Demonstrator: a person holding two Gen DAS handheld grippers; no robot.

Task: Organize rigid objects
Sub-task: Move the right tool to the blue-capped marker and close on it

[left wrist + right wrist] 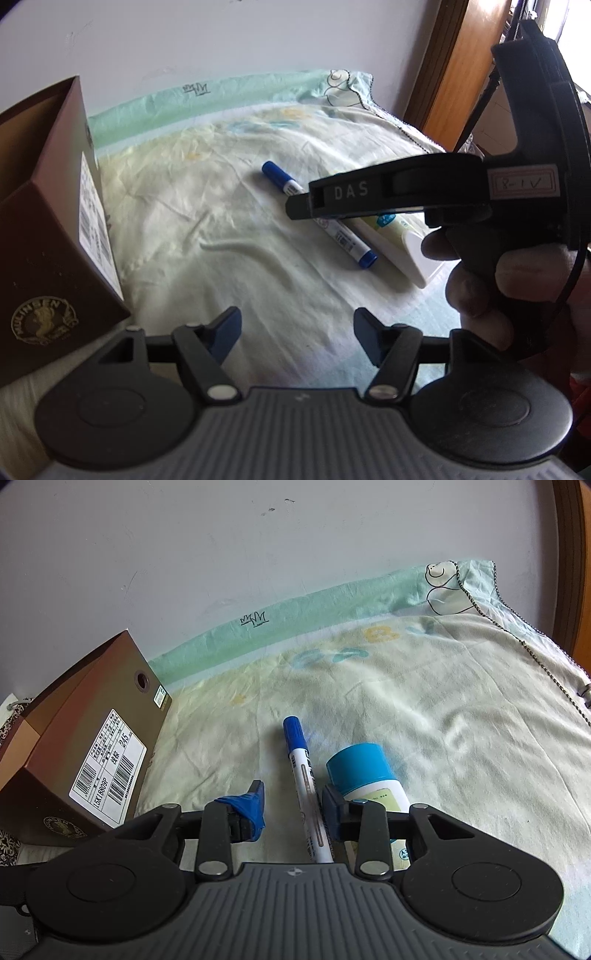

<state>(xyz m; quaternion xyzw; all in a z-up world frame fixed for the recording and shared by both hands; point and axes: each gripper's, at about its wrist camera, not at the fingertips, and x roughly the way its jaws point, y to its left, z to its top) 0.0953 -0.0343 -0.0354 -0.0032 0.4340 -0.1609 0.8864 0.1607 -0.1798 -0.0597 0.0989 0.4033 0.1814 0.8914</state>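
A white marker with blue caps (341, 236) (304, 775) lies on the pale bedsheet. Beside it lies a white bottle with a blue cap (364, 771), seen partly in the left wrist view (399, 230). A brown shoebox (55, 236) (85, 746) stands at the left. My right gripper (291, 805) is open, low over the sheet, with the marker between its fingers, close to the right one. It shows from the side in the left wrist view (299, 206). My left gripper (295, 332) is open and empty, nearer than the marker.
A white wall (258, 554) runs behind the bed. A wooden door frame (454, 66) stands at the right. A beaded cord (517, 627) lies on the sheet at the far right. The sheet (221, 221) is wrinkled between the box and the marker.
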